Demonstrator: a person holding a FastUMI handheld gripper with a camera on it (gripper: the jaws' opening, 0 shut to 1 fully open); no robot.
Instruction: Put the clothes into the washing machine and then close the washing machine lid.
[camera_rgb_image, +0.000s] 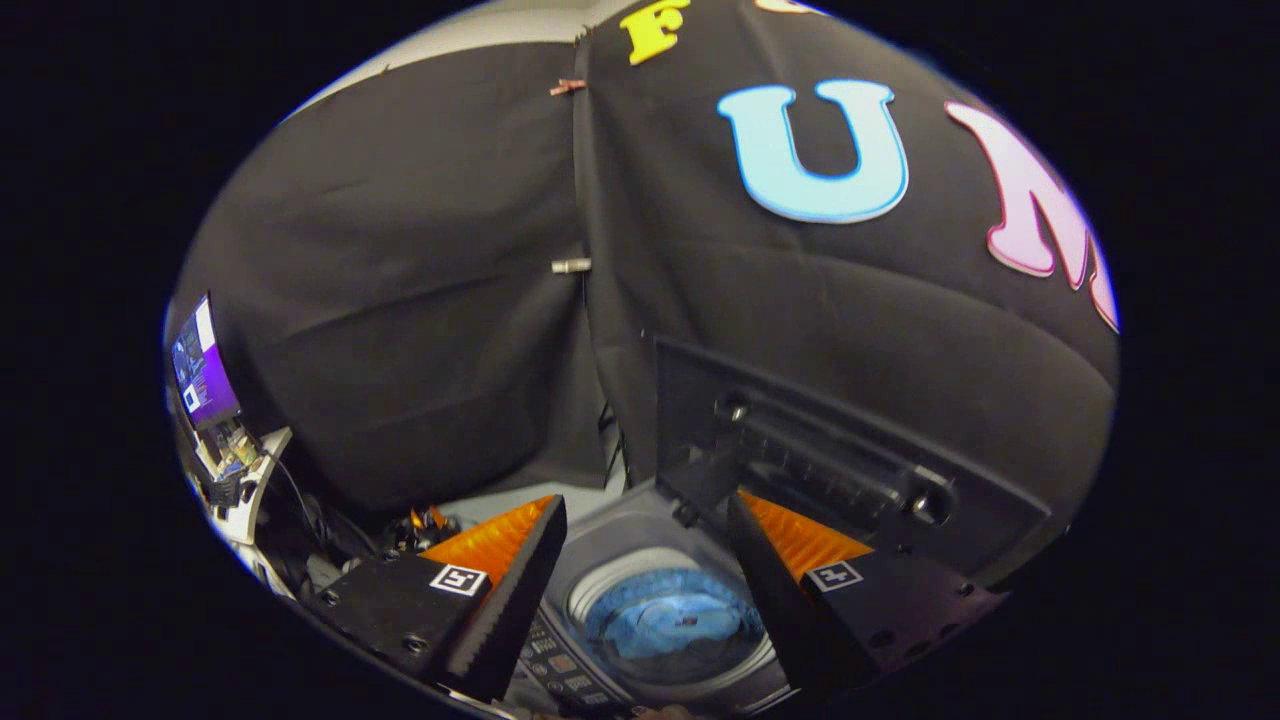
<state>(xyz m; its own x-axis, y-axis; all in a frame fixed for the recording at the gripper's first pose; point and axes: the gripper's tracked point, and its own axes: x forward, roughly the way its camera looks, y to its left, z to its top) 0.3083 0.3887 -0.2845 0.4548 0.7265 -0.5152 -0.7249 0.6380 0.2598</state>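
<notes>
A top-loading washing machine (610, 530) stands below me, its drum showing between my fingers. Blue clothes (670, 615) lie inside the drum. The machine's dark lid (850, 455) stands raised upright behind the drum, just beyond my right finger. My gripper (645, 510) hovers above the drum, open, with nothing between its fingers. The machine's button panel (560, 665) runs along the near rim by my left finger.
Black cloth walls (400, 280) close off the back and right. A lit monitor (203, 372) and a cluttered desk with cables (240, 480) stand off to the left of the machine.
</notes>
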